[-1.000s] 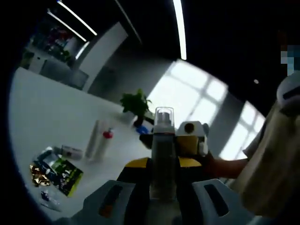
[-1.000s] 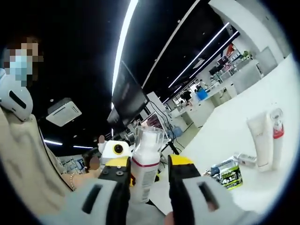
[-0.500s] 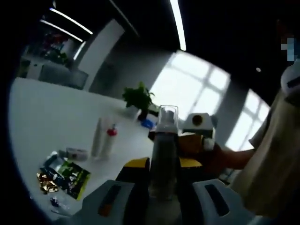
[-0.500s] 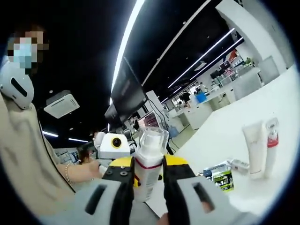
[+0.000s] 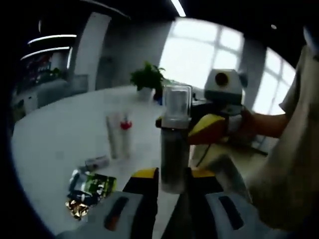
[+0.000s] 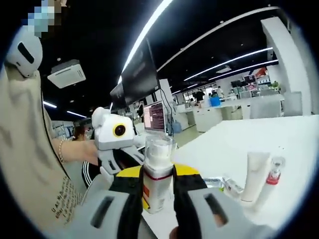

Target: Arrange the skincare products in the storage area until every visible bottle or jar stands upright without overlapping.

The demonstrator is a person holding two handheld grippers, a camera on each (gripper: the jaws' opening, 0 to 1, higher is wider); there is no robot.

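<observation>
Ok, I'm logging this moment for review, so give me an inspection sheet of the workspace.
Surface: white table, mostly bare.
Job's things: grey bottle in the left gripper; white bottle with red band in the right gripper; white tube and red-collared bottle upright on the table, side by side.
Clutter: foil sachets, small tube.
Grippers: both shut on bottles, held off the table.
Cables: nothing seen.
Surroundings: potted plant, windows, monitor, desks.

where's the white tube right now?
In the right gripper view the white tube stands upright on the white table, lower right, right beside the red-collared bottle and past the sachets.
</observation>
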